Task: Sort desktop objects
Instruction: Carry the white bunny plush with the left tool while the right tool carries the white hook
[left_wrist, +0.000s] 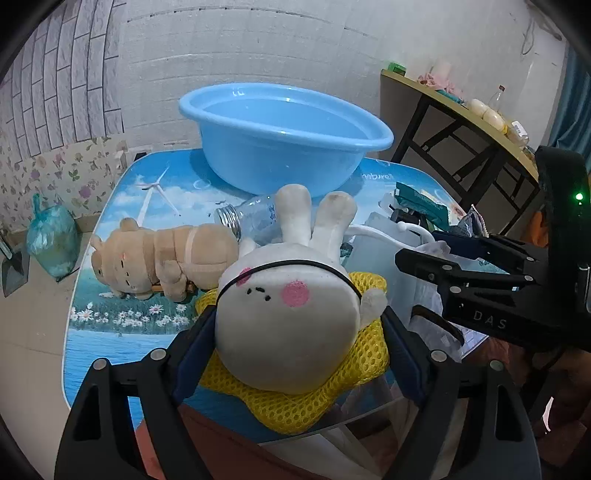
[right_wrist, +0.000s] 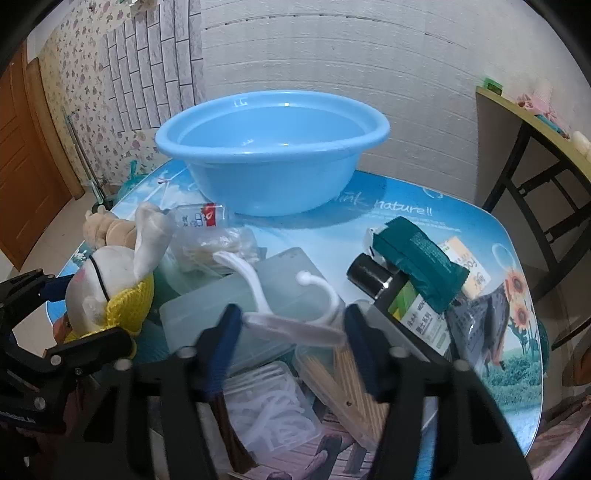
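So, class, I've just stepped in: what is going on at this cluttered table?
A person with a gripper in each hand is sorting items on a table. The left gripper is shut on the white rabbit plush, which wears yellow mesh. The right gripper is open around a white plastic hanger lying on a clear box. A blue basin stands at the back, with nothing visible in it. A tan bear plush lies on its side nearby.

Count: two plush toys, a white rabbit (left_wrist: 291, 325) and a tan bear (left_wrist: 162, 260); one blue basin (left_wrist: 284, 136); one clear bottle (left_wrist: 251, 219); one white hanger (right_wrist: 291, 310).
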